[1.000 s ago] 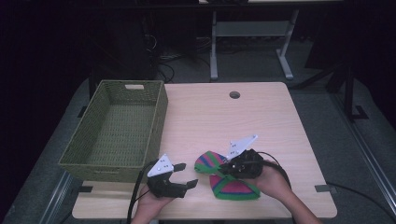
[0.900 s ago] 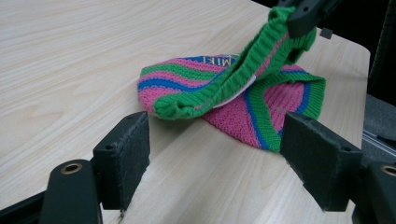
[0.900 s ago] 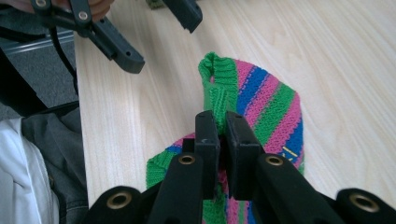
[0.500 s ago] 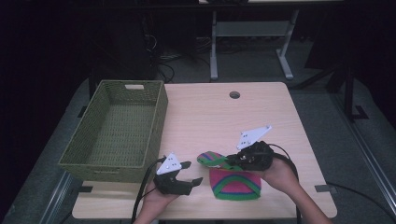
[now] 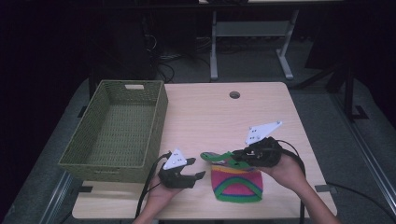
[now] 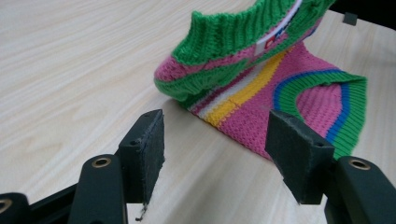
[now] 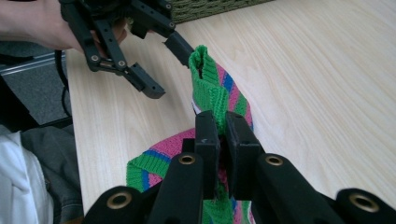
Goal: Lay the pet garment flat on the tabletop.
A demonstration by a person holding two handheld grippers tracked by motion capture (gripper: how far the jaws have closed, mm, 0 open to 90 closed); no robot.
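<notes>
Right gripper (image 5: pixel 239 158) now pinching and lifting the green ribbed edge of the striped pink, green and yellow knitted sock (image 5: pixel 237 183), farther right than a second ago, peeling it off the pale wooden table (image 5: pixel 205 116); left gripper (image 5: pixel 195 176) waiting wide open, empty, beside the woven green basket (image 5: pixel 112 135). Gaping just short of the sock (image 6: pixel 261 93). Clamping the raised fold (image 7: pixel 217 98), hand angled leftward.

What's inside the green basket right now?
Nothing that I can see: the green basket shows bare woven floor in the high view. Its near wall hides the strip of floor just behind it. The knitted sock is on the table, pinched by the right gripper.
</notes>
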